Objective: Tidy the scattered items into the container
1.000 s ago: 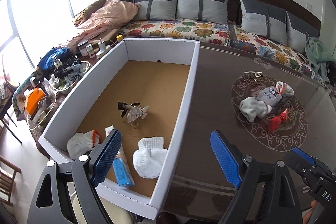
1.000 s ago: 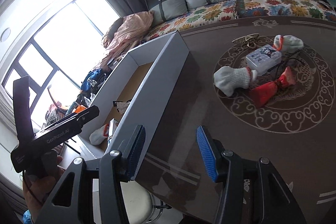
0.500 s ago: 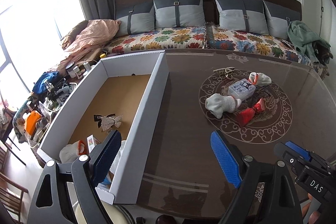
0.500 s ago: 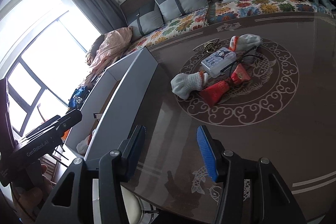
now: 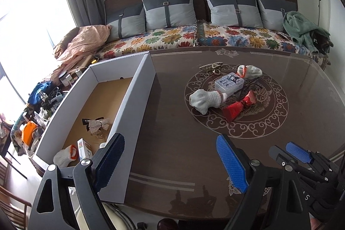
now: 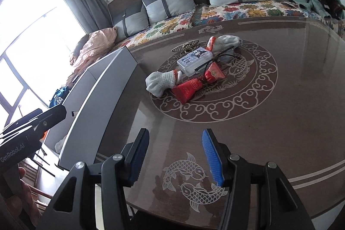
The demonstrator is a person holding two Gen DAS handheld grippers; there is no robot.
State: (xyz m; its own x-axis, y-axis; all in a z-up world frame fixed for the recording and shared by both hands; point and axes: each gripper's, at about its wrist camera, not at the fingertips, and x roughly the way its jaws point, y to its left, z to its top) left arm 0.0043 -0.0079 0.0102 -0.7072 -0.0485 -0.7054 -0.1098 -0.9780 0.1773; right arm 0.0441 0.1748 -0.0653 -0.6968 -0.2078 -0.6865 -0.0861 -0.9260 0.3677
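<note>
— Where does your light come from?
— From the window (image 5: 23, 21) on the left; it is blown out to plain white, so you see no detail there.
— And the table (image 6: 291, 100)?
— Its glossy top gives you pale glare and soft reflections. Both views stay sharp in the middle, bend strongly outward, and go black in the corners.

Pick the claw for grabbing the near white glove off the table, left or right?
Right, probably. The right claw is open, empty and aimed over bare table at the white glove. The left claw is open too, but sits by the cardboard box wall.
</note>
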